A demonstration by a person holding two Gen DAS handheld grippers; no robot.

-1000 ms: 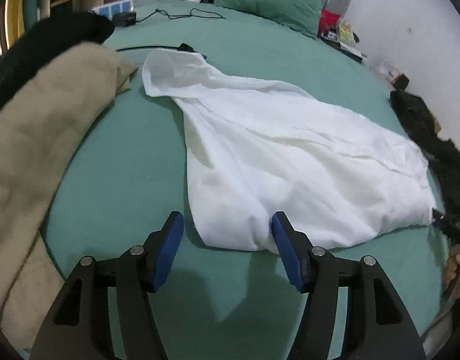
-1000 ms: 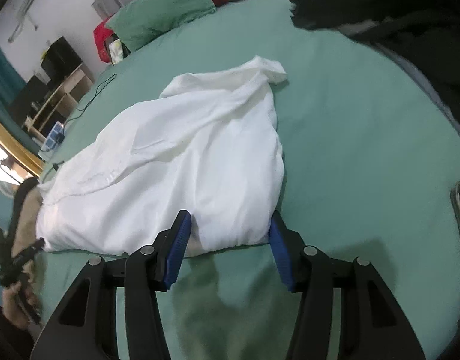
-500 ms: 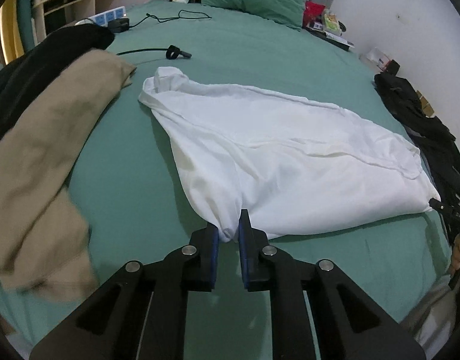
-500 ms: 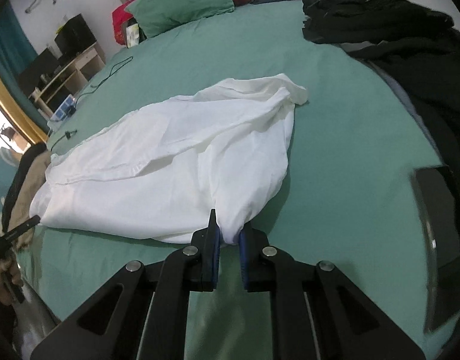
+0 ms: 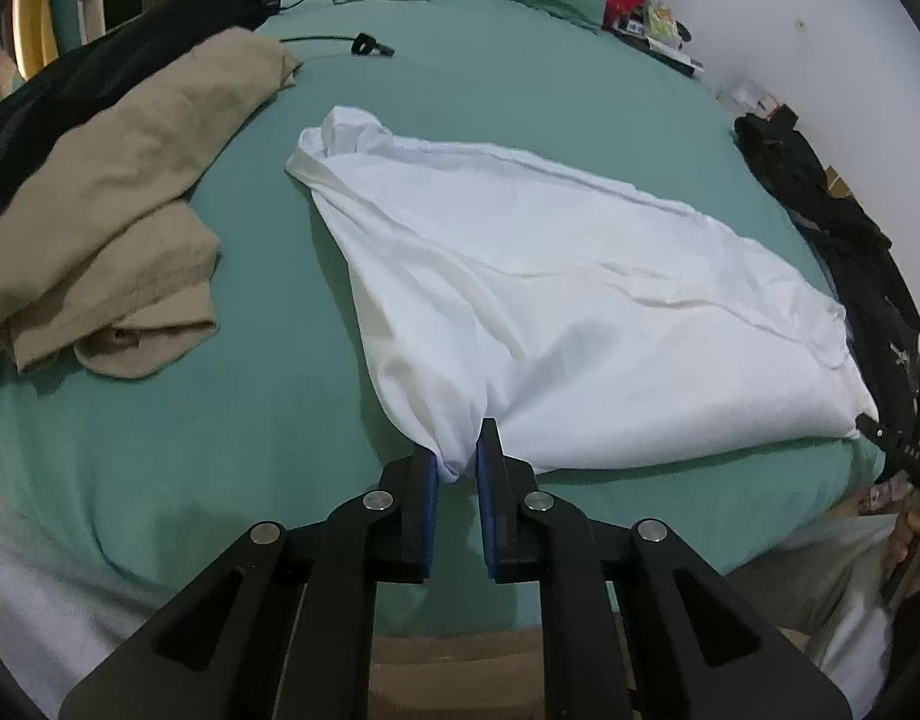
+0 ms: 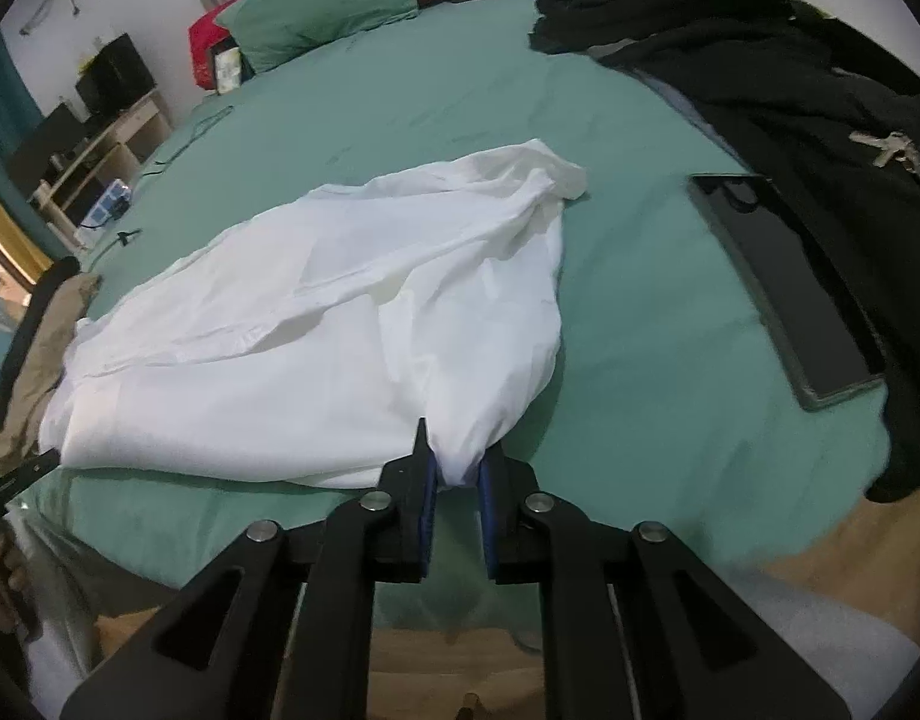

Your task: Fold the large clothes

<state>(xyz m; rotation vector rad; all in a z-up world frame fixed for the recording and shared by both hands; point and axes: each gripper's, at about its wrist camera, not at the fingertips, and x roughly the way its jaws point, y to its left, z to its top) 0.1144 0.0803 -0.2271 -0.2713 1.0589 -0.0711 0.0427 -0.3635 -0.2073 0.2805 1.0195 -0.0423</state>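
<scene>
**Now both near corners are gripped**

A second ago both pairs of fingers stood spread over the near edge of the white garment (image 5: 556,276); now the left gripper (image 5: 458,468) and right gripper (image 6: 458,468) each pinch a bunched corner and have drawn it toward the foot of the bed (image 5: 219,420). Likely the fold can start. The garment lies crumpled across the green sheet, between the tan clothes (image 5: 117,180) and the black clothes (image 6: 790,72).

Beige garment (image 5: 117,198) left, tablet (image 6: 784,282) right; green sheet (image 5: 267,396) between clear.
</scene>
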